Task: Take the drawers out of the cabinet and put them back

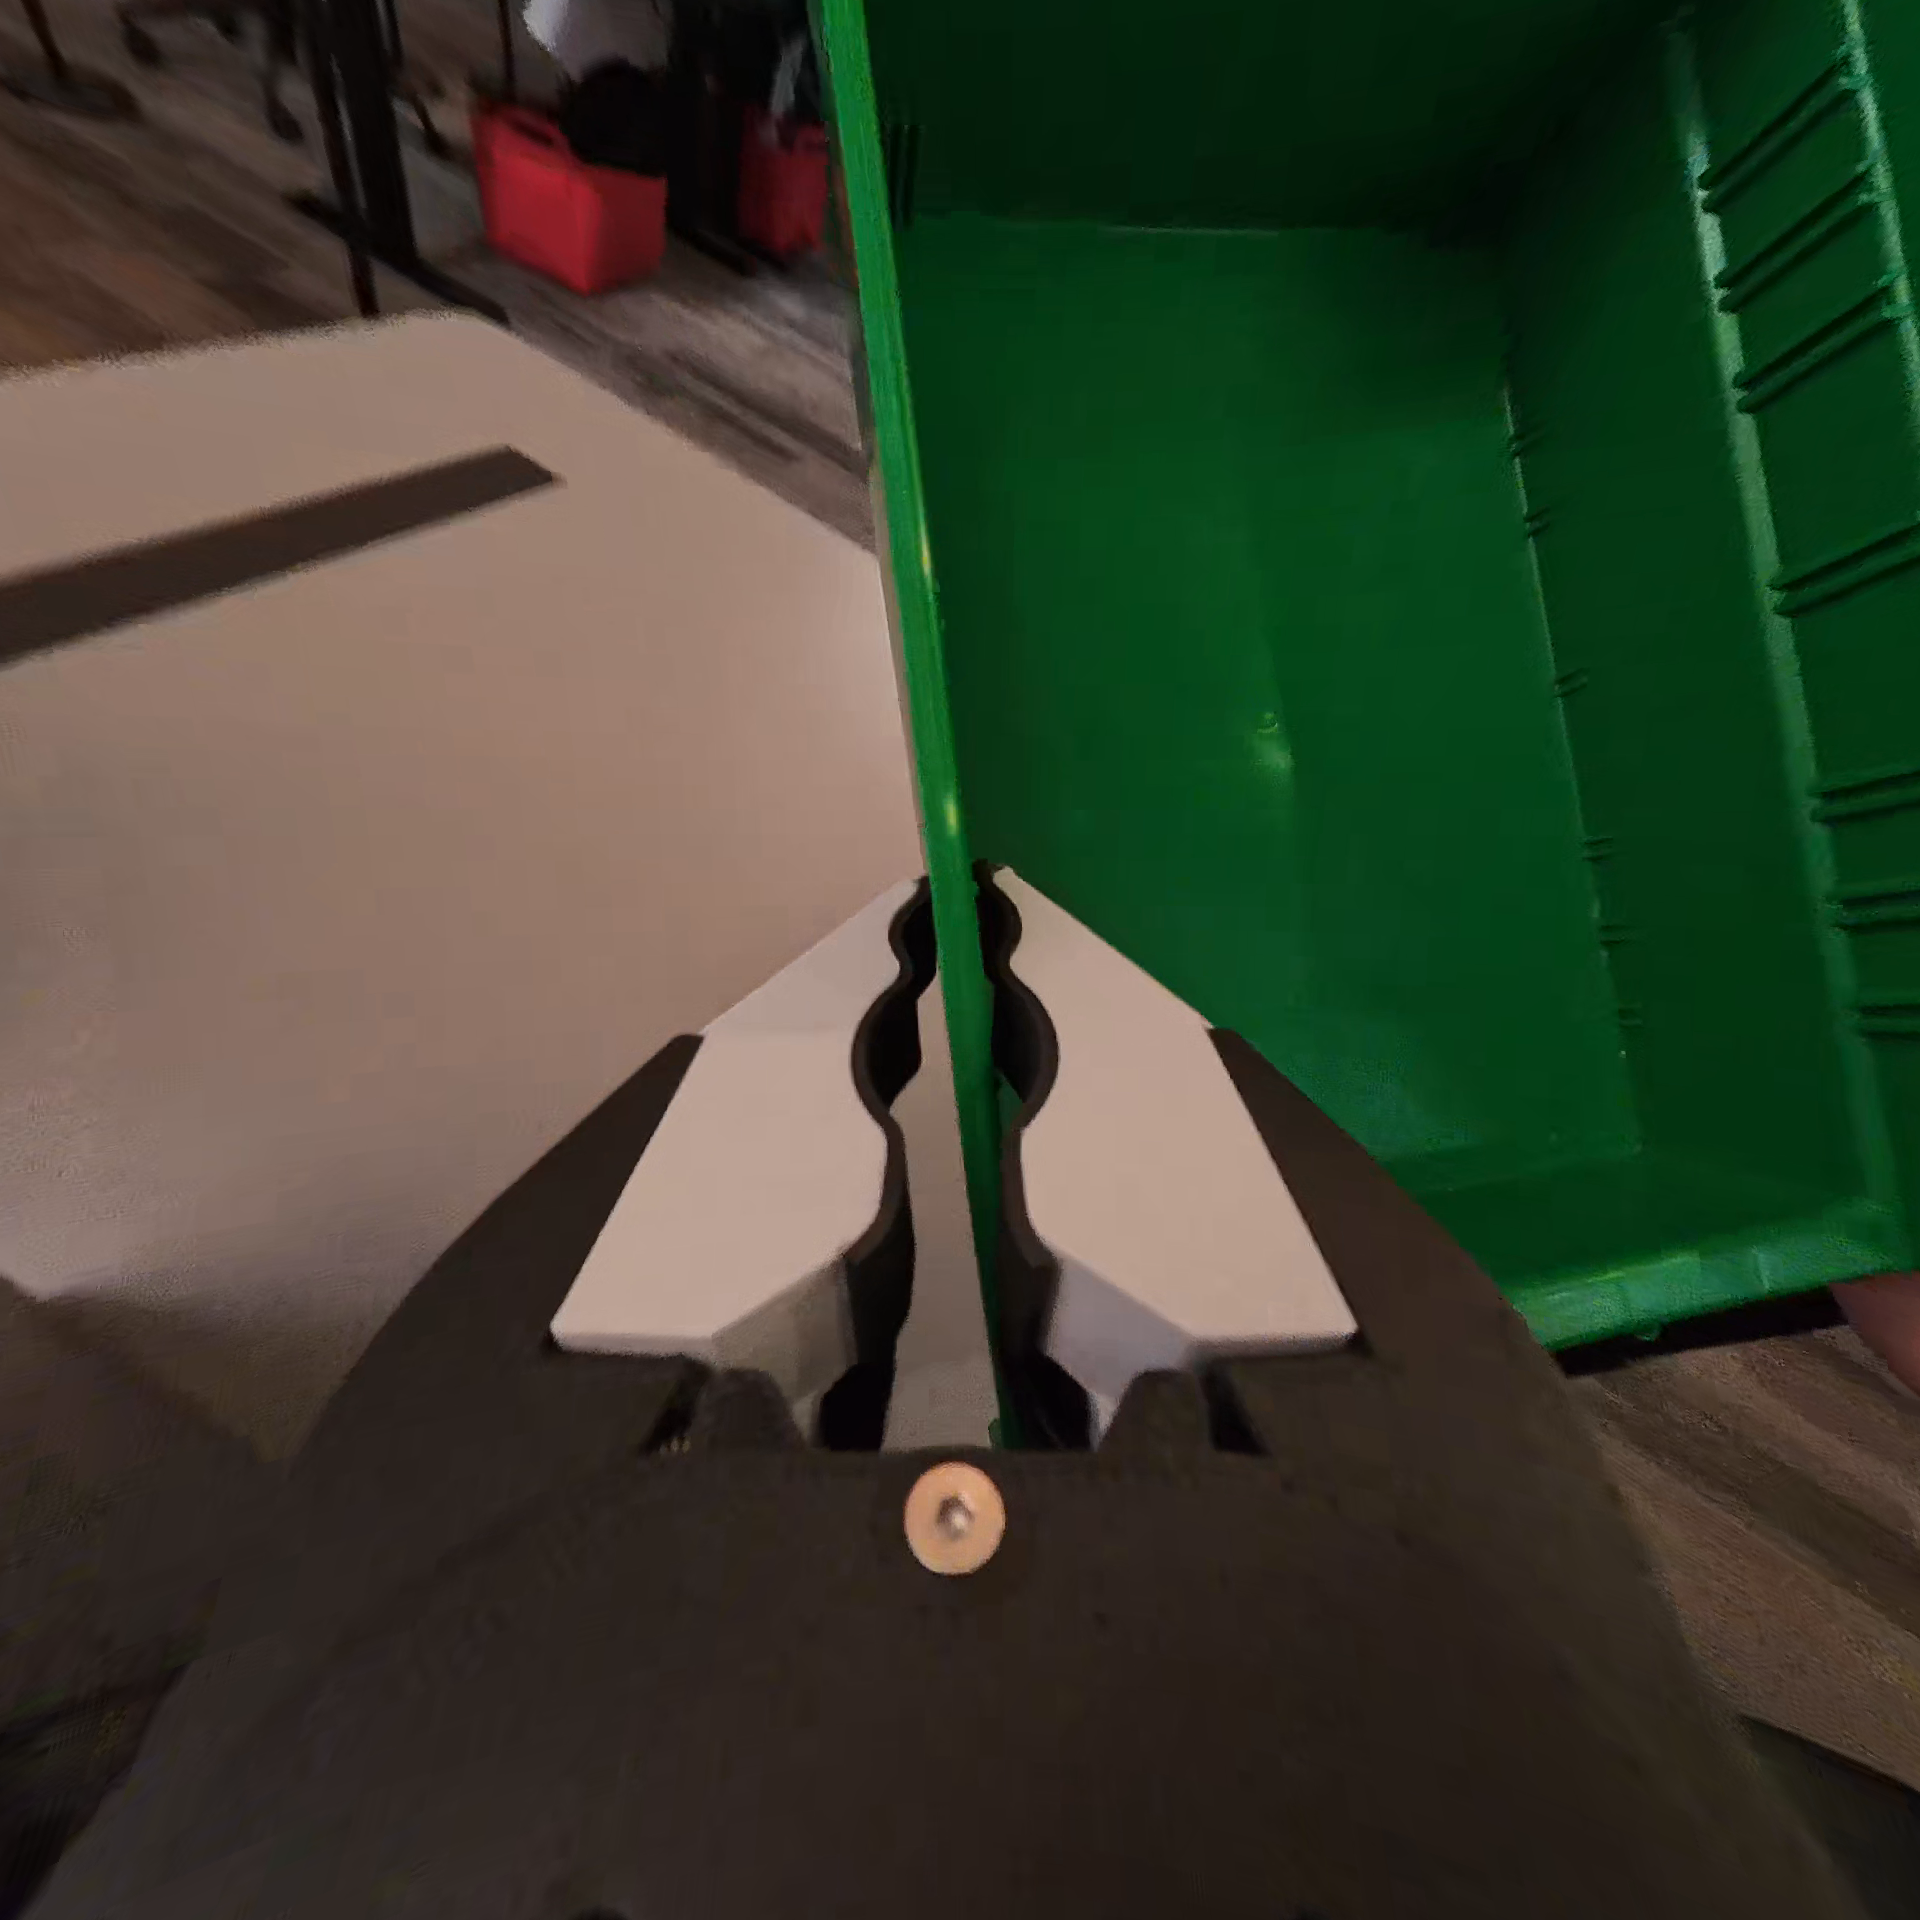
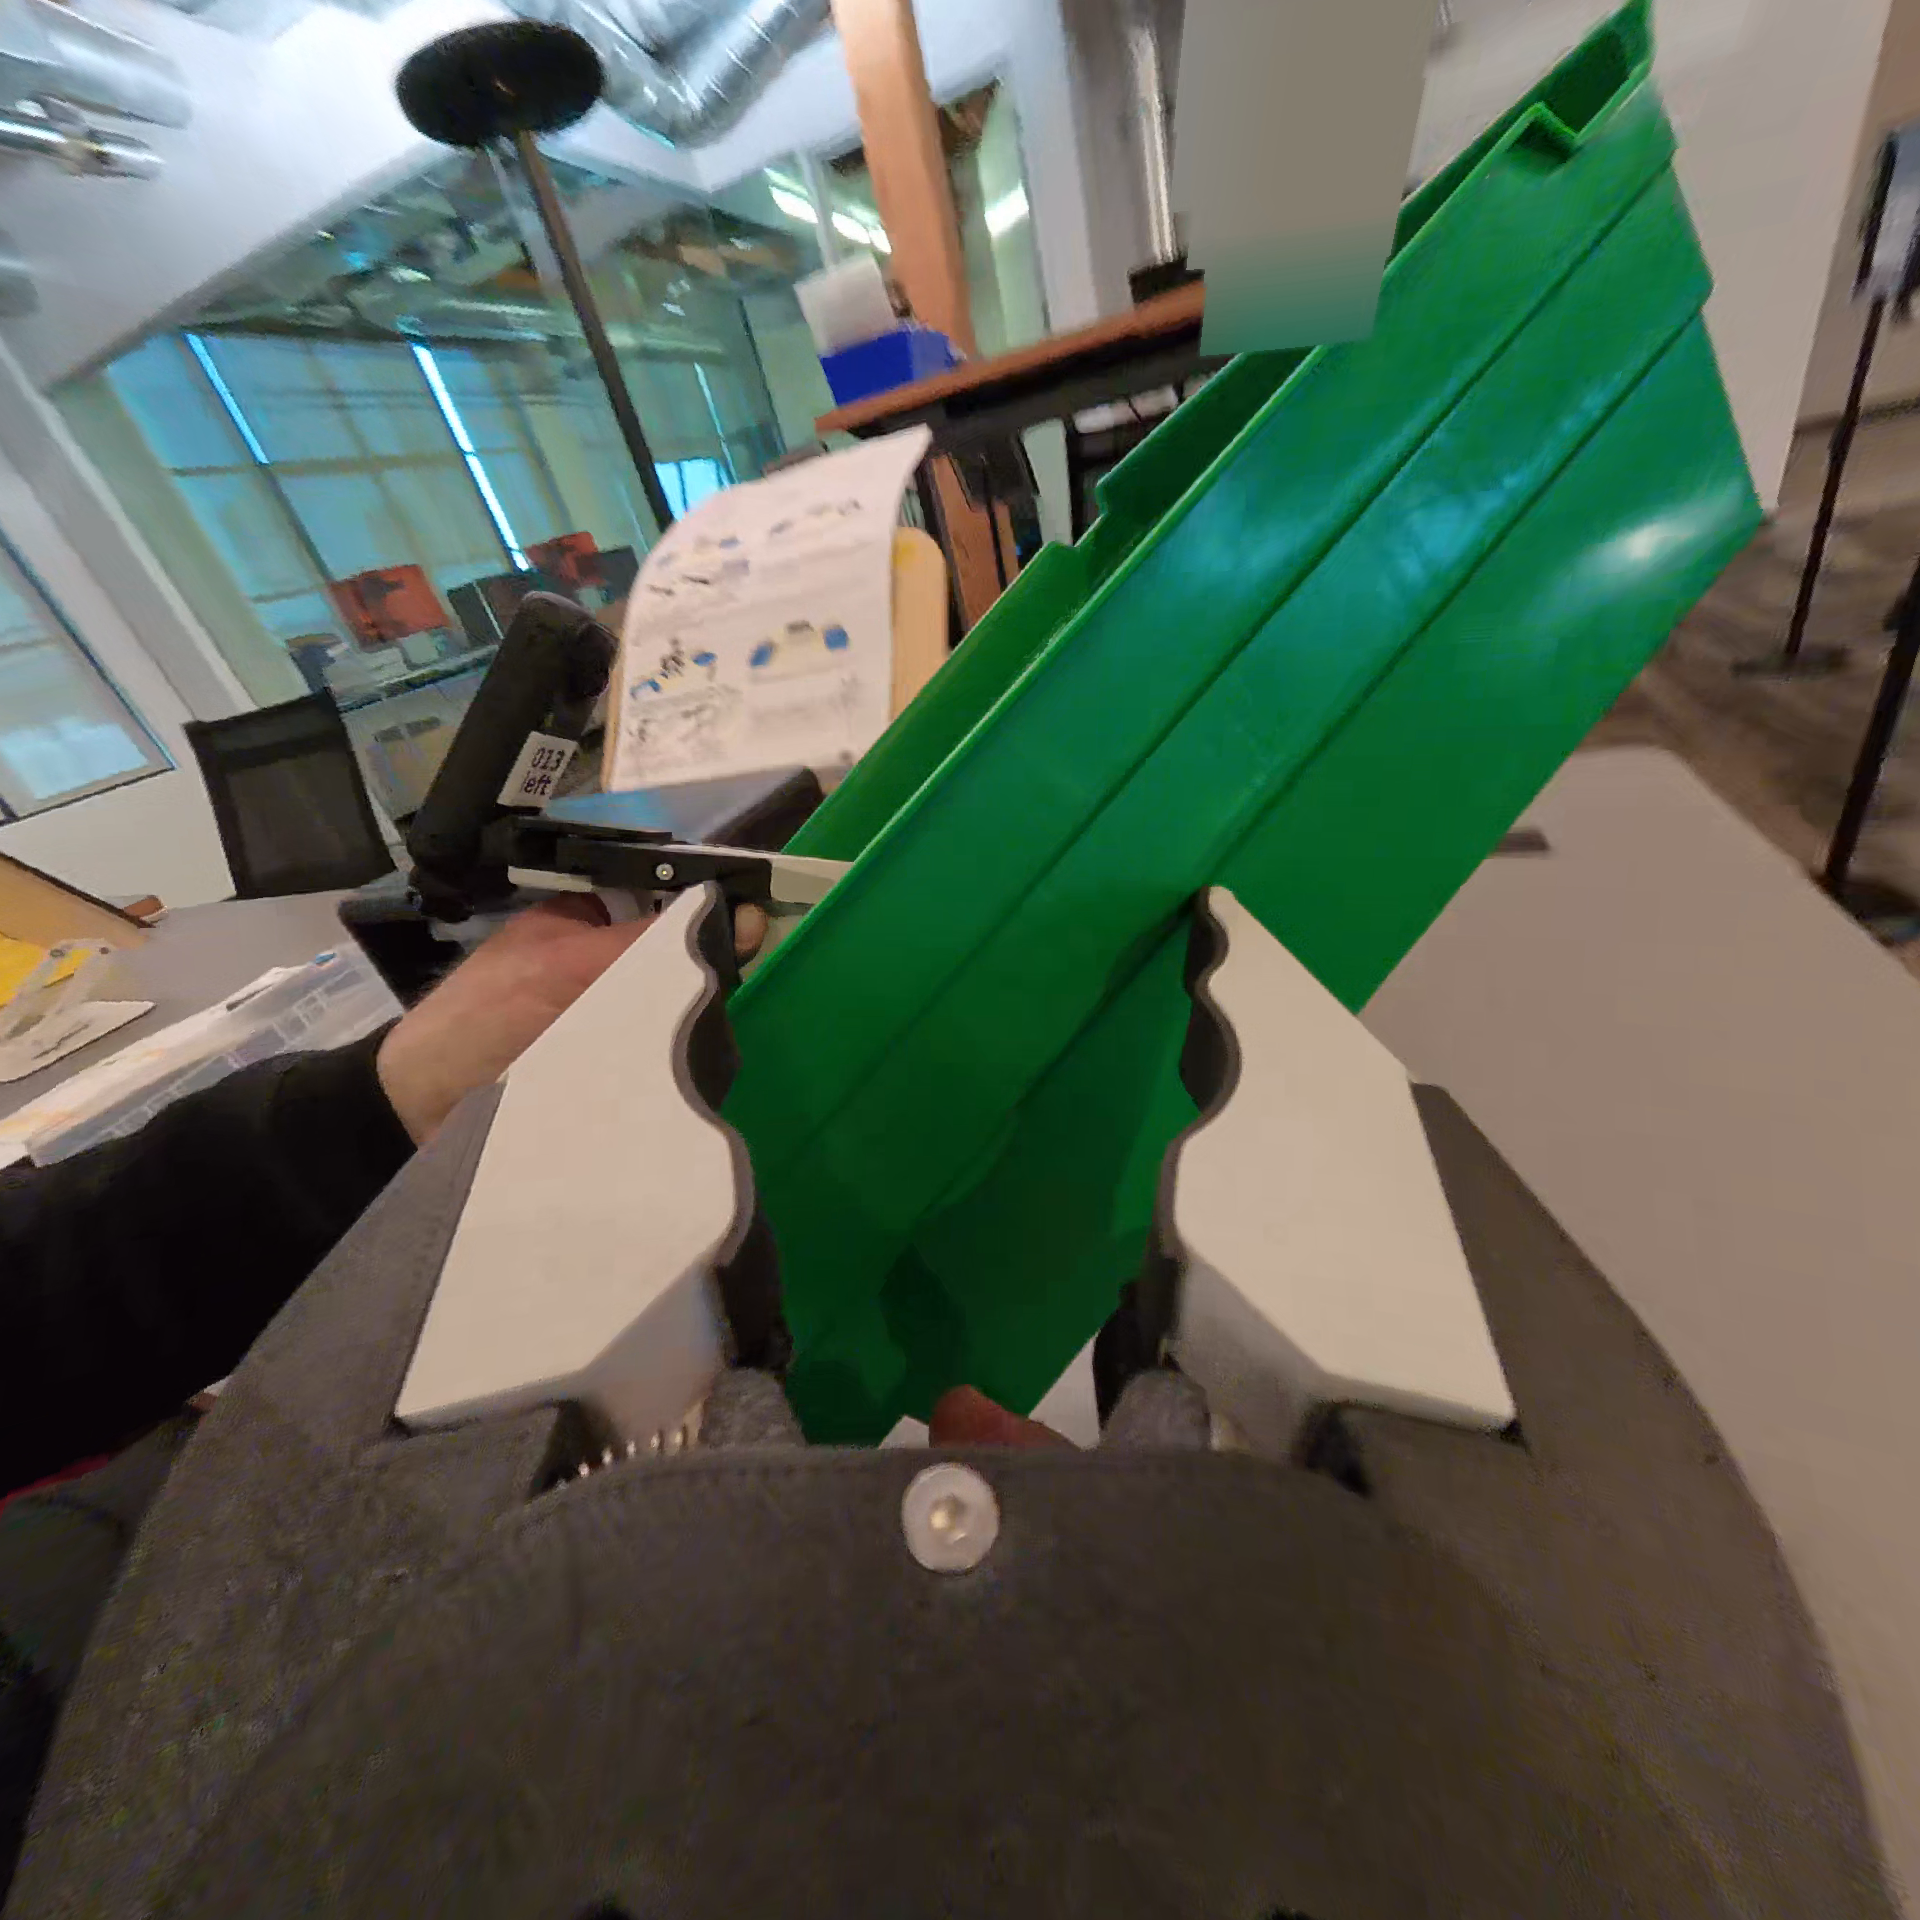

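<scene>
Left tool (image 1: 961, 883) on empty green drawer (image 1: 1299, 675)

The green drawer (image 2: 1351, 727) at frame centre looks like smooth, glossy plastic with moulded ribs. The right hand-held gripper (image 2: 956, 997) has matt, grainy black plastic and smooth white fingers (image 2: 603, 1174). The counter (image 1: 416, 831) looks smooth, matt.

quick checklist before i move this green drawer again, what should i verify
1. Left claw clamped on the green drawer side wall: ok.
2. Right claw gripping the drawer: cannot tell; its fingers flank a corner, wide apart.
3. Drawer level: not ok, steeply tilted.
4. Drawer empty: ok.
5. Cabinet slot lined up: cannot tell, cabinet not in view.
6. White table below, for setting down: ok.
</scene>
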### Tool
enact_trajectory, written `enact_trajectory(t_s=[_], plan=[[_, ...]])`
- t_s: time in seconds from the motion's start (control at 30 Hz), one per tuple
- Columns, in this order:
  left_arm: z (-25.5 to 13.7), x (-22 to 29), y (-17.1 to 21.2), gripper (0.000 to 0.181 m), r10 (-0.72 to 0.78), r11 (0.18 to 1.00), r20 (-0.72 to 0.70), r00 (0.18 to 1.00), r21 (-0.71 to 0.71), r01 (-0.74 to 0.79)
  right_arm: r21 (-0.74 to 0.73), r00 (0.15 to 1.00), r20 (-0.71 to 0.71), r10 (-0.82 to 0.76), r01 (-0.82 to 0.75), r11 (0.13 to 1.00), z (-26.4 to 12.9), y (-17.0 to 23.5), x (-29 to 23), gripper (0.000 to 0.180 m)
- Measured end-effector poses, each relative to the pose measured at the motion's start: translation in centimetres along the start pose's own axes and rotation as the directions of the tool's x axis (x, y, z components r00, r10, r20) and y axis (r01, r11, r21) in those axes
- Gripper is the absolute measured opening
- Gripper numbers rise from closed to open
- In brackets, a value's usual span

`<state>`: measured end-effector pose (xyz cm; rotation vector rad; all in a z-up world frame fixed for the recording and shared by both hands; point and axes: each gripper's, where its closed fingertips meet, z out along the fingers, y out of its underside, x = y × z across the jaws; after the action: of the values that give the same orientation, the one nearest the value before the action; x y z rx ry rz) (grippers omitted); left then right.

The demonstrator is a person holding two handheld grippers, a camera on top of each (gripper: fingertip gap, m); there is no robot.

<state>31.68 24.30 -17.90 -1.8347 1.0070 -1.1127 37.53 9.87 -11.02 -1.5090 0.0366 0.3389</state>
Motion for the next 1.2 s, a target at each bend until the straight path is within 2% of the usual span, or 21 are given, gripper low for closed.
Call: enact_trajectory(t_s=[0.1, 0.27, 0.37, 0.43, 0.53, 0.63, 0.8, 0.87, 0.9, 0.93, 1.03, 1.2], plan=[[2.9, -0.3, 3.3, 0.006, 0.023, 0.997, 0.026, 0.999, -0.070, -0.021, -0.073, 0.996, -0.037, 0.084, -0.086, 0.994, -0.4, 2.6, 3.0, 0.085], [6.2, -1.8, 8.7, 0.010, -0.082, 0.980, 0.032, 0.996, -0.179, 0.086, -0.183, 0.978, -0.068, 0.195, -0.205, 0.961, 0.5, 6.6, 6.8, 0.085], [7.2, -2.6, 10.5, 0.014, -0.100, 0.970, 0.049, 0.994, -0.218, 0.108, -0.213, 0.972, -0.066, 0.225, -0.235, 0.948, 1.2, 8.1, 8.4, 0.083], [7.6, -2.8, 11.2, 0.020, -0.109, 0.963, 0.049, 0.993, -0.241, 0.118, -0.214, 0.976, -0.076, 0.203, -0.215, 0.953, 1.6, 8.5, 9.8, 0.061], [8.4, -2.6, 13.0, 0.029, -0.142, 0.943, 0.049, 0.989, -0.298, 0.150, -0.232, 0.971, -0.068, 0.231, -0.241, 0.942, 2.7, 9.0, 11.6, 0.057], [8.9, -2.5, 13.4, 0.036, -0.195, 0.942, 0.046, 0.980, -0.269, 0.200, -0.268, 0.968, -0.049, 0.247, -0.251, 0.930, 3.5, 9.3, 13.1, 0.050], [9.7, -1.4, 12.4, 0.063, -0.267, 0.937, 0.008, 0.964, -0.232, 0.261, -0.355, 0.954, -0.038, 0.296, -0.290, 0.889, 4.6, 10.3, 16.5, 0.042], [10.1, -1.1, 11.9, 0.070, -0.293, 0.931, -0.003, 0.956, -0.227, 0.284, -0.356, 0.941, -0.038, 0.336, -0.327, 0.875, 5.1, 10.7, 18.2, 0.033], [10.2, -0.8, 11.8, 0.073, -0.301, 0.929, -0.013, 0.953, -0.228, 0.291, -0.339, 0.944, -0.057, 0.325, -0.325, 0.883, 5.3, 10.8, 19.3, 0.021], [10.3, -0.6, 11.7, 0.077, -0.304, 0.928, -0.020, 0.952, -0.232, 0.292, -0.333, 0.950, -0.080, 0.301, -0.310, 0.890, 5.6, 11.1, 20.2, 0.017], [10.4, -0.7, 11.2, 0.086, -0.317, 0.928, -0.017, 0.948, -0.213, 0.306, -0.362, 0.952, -0.083, 0.295, -0.305, 0.881, 6.4, 12.1, 21.5, 0.014], [10.3, -0.2, 10.5, 0.094, -0.400, 0.904, -0.104, 0.911, -0.208, 0.373, -0.414, 0.970, -0.159, 0.186, -0.236, 0.879, 6.8, 12.7, 23.7, 0.007]])
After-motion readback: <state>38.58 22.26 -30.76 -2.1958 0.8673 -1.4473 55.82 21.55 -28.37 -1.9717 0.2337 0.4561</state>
